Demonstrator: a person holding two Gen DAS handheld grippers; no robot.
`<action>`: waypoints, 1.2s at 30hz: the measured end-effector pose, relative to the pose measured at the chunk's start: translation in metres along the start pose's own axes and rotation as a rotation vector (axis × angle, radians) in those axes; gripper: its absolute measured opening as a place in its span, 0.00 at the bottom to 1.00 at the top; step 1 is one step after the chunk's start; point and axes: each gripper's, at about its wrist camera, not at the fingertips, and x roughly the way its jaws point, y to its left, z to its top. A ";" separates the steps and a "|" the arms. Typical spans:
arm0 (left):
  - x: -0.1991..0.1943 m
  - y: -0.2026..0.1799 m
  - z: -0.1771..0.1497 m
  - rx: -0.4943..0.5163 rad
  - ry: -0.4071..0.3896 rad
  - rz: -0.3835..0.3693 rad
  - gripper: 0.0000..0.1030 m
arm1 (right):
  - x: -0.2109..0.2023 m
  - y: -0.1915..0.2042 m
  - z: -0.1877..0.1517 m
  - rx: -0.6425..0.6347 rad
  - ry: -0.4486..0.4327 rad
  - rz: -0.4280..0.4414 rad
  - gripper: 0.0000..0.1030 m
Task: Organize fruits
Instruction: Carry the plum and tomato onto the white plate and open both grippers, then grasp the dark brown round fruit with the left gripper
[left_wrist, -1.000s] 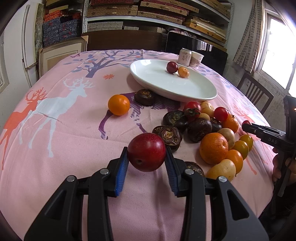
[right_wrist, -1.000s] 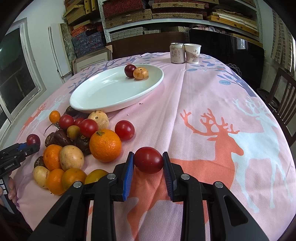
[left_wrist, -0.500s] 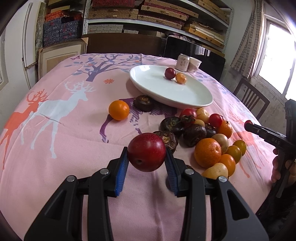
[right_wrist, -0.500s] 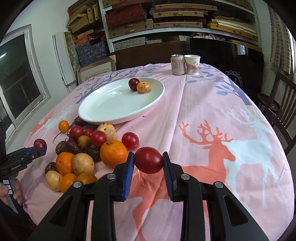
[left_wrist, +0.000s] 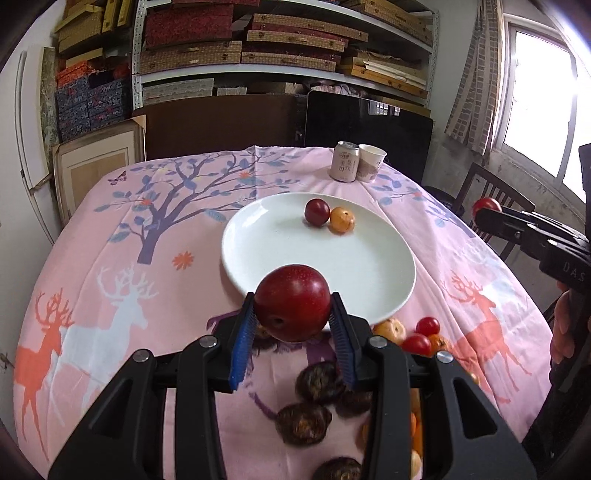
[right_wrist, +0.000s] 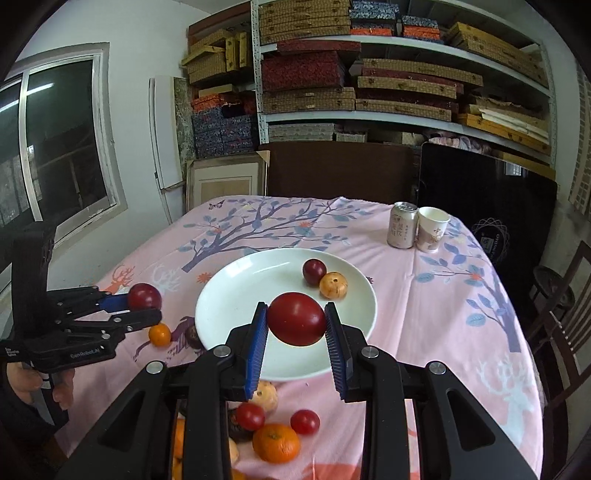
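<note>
My left gripper (left_wrist: 293, 317) is shut on a dark red plum (left_wrist: 293, 302), held above the near rim of the white plate (left_wrist: 280, 243). My right gripper (right_wrist: 297, 328) is shut on a red tomato (right_wrist: 296, 323), held over the near part of the same plate (right_wrist: 236, 295). On the plate lie a dark red plum (left_wrist: 317, 211) and a small yellow-orange fruit (left_wrist: 342, 220). Each gripper shows in the other's view: the left one (right_wrist: 142, 306) at the left, the right one (left_wrist: 487, 212) at the right.
A pile of oranges, tomatoes and dark brown fruits (right_wrist: 277, 439) lies on the pink deer tablecloth (left_wrist: 110, 277) in front of the plate. A small orange (right_wrist: 159, 334) lies left of it. A can (left_wrist: 344, 167) and a paper cup (left_wrist: 371, 162) stand at the far edge. A chair (right_wrist: 569, 317) stands on the right.
Both grippers have risen and moved forward toward the plate, each still holding its fruit. The fruit pile has dropped to the bottom of both views.
</note>
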 end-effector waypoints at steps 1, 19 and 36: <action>0.013 -0.001 0.007 0.000 0.013 -0.003 0.37 | 0.016 -0.001 0.005 0.013 0.025 0.015 0.30; 0.045 0.032 0.020 -0.082 0.066 0.070 0.70 | 0.071 -0.006 -0.011 0.093 0.111 0.052 0.52; 0.077 0.013 -0.031 0.249 0.183 0.202 0.59 | 0.028 -0.028 -0.082 0.175 0.147 0.023 0.57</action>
